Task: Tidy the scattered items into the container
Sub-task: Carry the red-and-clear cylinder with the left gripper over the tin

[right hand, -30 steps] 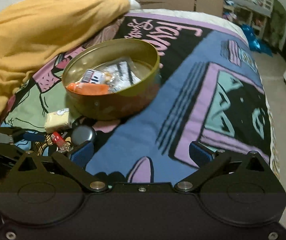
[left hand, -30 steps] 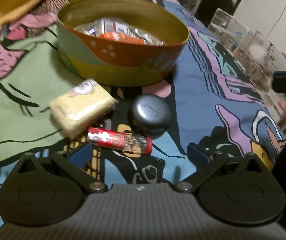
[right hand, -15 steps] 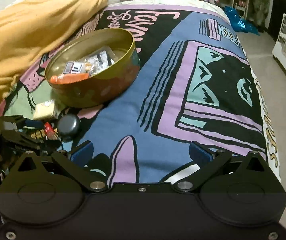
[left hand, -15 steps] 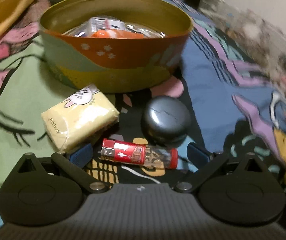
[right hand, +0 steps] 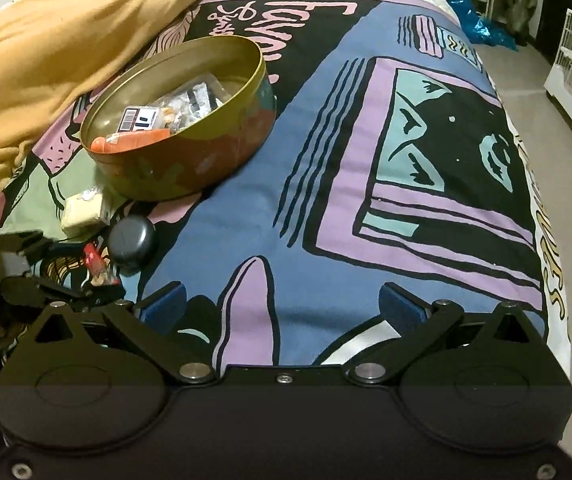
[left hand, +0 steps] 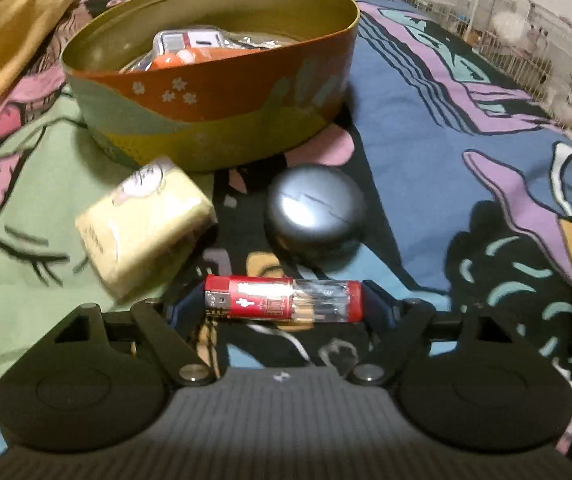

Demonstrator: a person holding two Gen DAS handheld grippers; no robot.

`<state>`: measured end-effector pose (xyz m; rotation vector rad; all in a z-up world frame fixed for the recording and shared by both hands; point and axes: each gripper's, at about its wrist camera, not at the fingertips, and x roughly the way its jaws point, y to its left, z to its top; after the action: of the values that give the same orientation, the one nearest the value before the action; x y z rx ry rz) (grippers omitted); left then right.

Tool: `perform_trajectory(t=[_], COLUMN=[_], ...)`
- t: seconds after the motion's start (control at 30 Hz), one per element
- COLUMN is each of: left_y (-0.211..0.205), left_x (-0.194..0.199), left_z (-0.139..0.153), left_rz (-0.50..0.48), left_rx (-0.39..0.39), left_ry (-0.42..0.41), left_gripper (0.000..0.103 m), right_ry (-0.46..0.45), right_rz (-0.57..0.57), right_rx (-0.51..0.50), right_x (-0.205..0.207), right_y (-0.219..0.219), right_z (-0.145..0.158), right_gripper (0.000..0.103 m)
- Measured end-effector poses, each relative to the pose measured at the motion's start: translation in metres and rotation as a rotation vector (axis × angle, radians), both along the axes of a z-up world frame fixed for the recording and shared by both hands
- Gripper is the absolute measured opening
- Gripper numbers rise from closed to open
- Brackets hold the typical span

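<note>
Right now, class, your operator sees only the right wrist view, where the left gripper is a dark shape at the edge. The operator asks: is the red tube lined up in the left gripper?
Observer: Yes. The red tube lies crosswise between the left gripper's closing jaws, with a blue pad near each end.
Operator: And the grey case?
Observer: The grey round case sits just beyond the tube, and a thin line runs across its lid.
Operator: Is there anything on the tin's near wall?
Observer: The tin has white flowers on an orange band.
</note>
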<state>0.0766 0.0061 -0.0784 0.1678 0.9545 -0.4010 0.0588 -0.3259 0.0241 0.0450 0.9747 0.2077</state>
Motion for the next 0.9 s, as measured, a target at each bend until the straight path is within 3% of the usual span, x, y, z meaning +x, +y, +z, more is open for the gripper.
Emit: perform_trajectory(t=[0.17, 0.4, 0.9], left_y=[0.007, 0.016, 0.025], left_x=[-0.013, -0.043, -0.045], left_z=[0.012, 0.040, 0.088], left_rz=[0.084, 0.187, 0.322], left_rx=[-0.061, -0.139, -0.159], left_ry=[0.041, 0.025, 0.022], left_gripper=[0.082, 0.082, 0.082], right_ry=[-0.004, -0.013, -0.014], right_rz=[0.002, 0.017, 0.023], right_rx=[0.010, 0.021, 0.034], right_x=[-0.001, -0.003, -0.005], right_y=[0.000, 0.002, 0.002], right_z=[0.000, 0.001, 0.001], right_gripper=[0.103, 0.103, 0.103])
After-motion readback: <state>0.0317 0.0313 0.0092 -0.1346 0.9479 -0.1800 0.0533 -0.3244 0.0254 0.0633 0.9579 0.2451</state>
